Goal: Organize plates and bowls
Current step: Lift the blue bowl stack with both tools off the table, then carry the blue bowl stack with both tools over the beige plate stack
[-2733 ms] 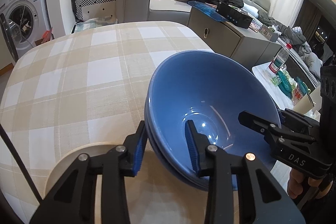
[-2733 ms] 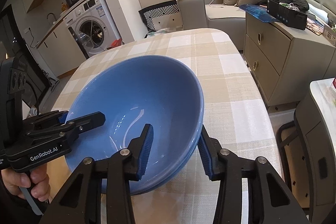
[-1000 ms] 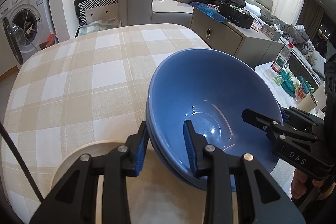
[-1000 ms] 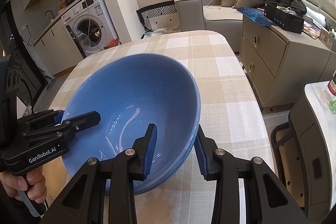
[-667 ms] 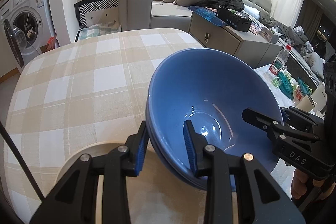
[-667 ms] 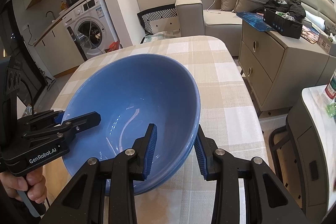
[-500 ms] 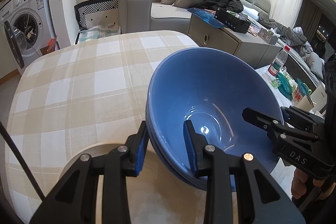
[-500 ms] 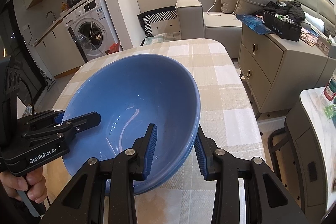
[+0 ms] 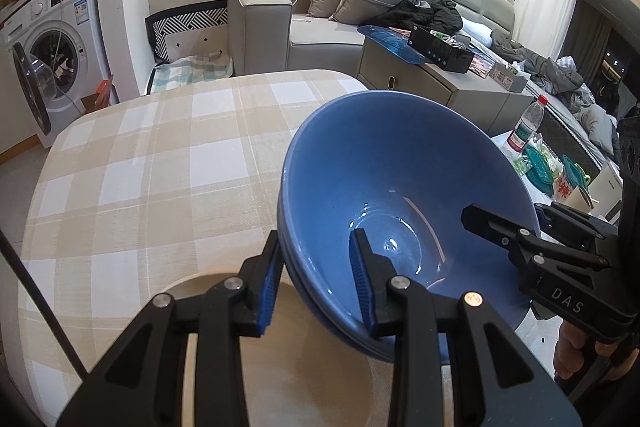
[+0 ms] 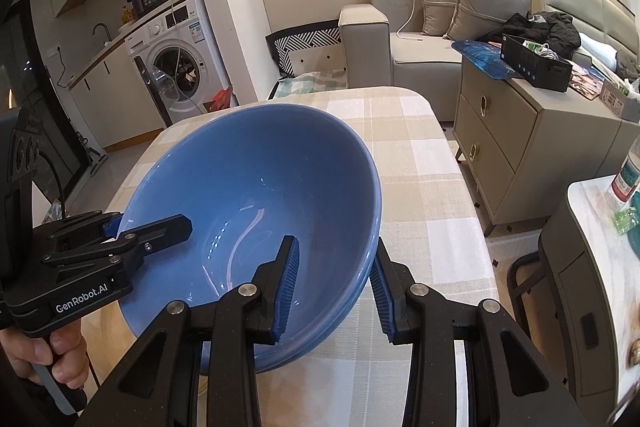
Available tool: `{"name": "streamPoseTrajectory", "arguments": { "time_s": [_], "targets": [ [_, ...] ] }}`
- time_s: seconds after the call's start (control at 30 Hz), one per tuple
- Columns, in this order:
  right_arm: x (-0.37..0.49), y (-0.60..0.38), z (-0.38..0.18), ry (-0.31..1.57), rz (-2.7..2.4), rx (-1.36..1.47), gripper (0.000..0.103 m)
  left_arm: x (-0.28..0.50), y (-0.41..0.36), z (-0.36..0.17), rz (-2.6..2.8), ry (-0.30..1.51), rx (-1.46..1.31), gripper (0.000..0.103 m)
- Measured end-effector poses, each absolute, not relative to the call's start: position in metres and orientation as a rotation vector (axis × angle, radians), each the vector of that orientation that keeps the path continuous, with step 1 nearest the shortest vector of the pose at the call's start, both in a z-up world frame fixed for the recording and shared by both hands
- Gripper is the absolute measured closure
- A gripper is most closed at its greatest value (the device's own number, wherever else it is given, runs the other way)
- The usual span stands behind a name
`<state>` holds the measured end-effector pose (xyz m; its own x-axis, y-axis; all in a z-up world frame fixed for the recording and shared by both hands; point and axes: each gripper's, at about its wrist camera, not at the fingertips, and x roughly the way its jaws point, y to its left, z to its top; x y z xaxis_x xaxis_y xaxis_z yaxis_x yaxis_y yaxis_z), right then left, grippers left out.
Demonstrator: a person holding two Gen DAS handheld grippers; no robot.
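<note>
A stack of blue bowls (image 9: 392, 187) is held above the checked table (image 9: 160, 167) by both grippers. My left gripper (image 9: 316, 279) is shut on the near rim, one finger inside and one outside. My right gripper (image 10: 334, 279) is shut on the opposite rim of the bowls (image 10: 256, 187) the same way. Each gripper shows in the other's view, the right one (image 9: 500, 223) and the left one (image 10: 148, 227). A beige plate (image 9: 280, 347) lies on the table under the left gripper and the bowls.
A washing machine (image 10: 180, 75) stands at the far left, a grey sofa (image 10: 420, 39) behind the table, and a low cabinet (image 10: 520, 119) to the right. A side table with a bottle (image 9: 528, 123) and teal items sits at the right.
Both grippers have lifted the bowl stack higher, so the table looks smaller and farther below. The grip on the rims is unchanged.
</note>
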<state>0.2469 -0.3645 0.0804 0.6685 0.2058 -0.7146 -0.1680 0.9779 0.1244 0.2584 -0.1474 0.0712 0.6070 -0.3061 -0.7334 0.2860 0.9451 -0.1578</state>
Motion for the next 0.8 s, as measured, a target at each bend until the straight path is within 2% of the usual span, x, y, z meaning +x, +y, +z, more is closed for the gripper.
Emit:
{"name": "streamPoseTrajectory", "arguments": {
  "time_s": [0.8],
  "targets": [
    [0.217, -0.339, 0.116, 0.785, 0.243, 0.029, 0.068, 0.226, -0.124, 0.103, -0.310, 0.823, -0.041, 0.071]
  ]
}}
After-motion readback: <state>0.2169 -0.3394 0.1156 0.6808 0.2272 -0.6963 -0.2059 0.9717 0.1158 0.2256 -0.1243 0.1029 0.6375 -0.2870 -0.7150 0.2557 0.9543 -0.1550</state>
